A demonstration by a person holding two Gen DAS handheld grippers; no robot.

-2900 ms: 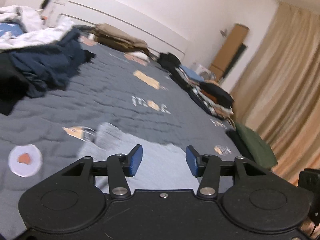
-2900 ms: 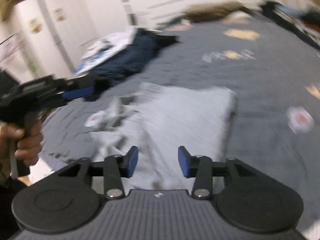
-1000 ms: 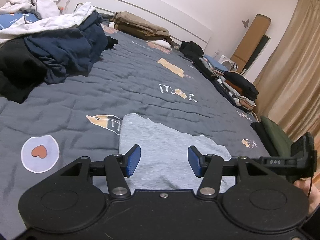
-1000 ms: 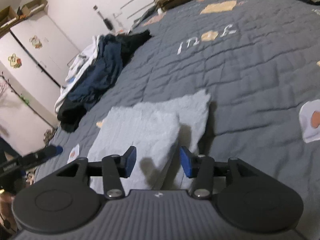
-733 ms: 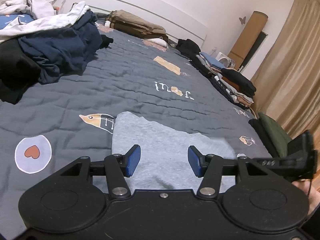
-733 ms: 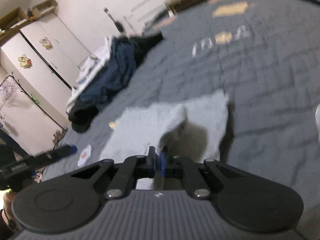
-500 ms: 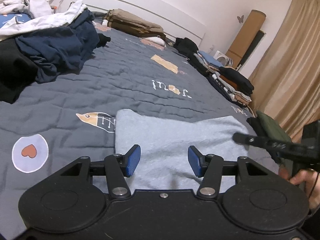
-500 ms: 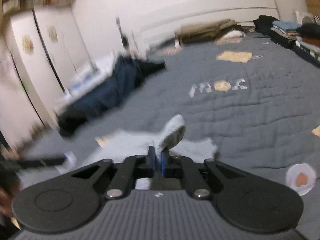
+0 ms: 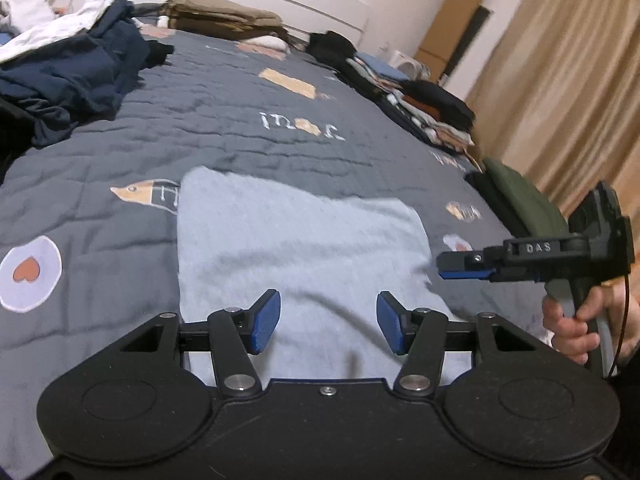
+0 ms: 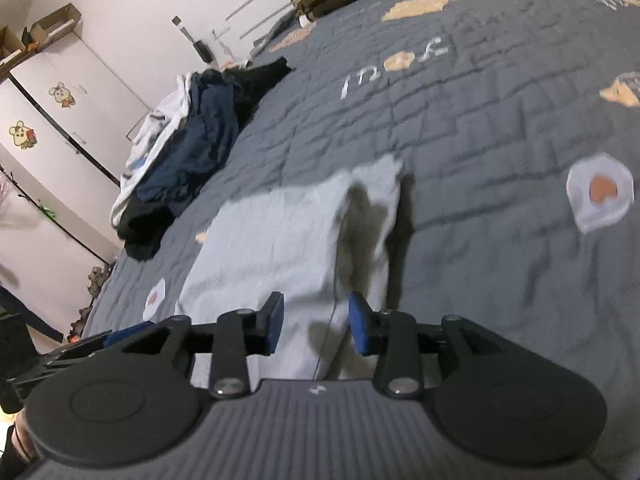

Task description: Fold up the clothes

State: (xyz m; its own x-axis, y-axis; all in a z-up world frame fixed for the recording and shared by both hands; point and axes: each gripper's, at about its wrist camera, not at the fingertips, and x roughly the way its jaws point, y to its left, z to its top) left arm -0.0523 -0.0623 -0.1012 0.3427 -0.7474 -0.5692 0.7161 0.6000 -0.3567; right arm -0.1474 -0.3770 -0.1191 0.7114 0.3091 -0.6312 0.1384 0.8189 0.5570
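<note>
A light grey garment (image 9: pixel 304 248) lies folded flat on the dark grey quilted bedspread (image 9: pixel 240 128). My left gripper (image 9: pixel 327 326) hovers open over its near edge with nothing between the blue pads. In the right wrist view the same garment (image 10: pixel 280 236) shows a folded-over right edge. My right gripper (image 10: pixel 316 328) is just above that edge, its jaws opening, and the cloth lies below them, not pinched. From the left wrist view the right gripper (image 9: pixel 466 270) sits at the garment's right side, held by a hand (image 9: pixel 576 320).
A heap of navy, black and white clothes (image 9: pixel 68 68) sits at the far left of the bed. Folded stacks (image 9: pixel 424 108) line the right edge, with a dark green folded item (image 9: pixel 520 196) nearer. Tan clothes (image 9: pixel 224 20) lie by the headboard. Curtains hang at right.
My right gripper shut on the garment's right corner, lifted it over to the left, and now has let go with jaws parting. The garment lies narrower and squarer. The left gripper drifted slightly, still open.
</note>
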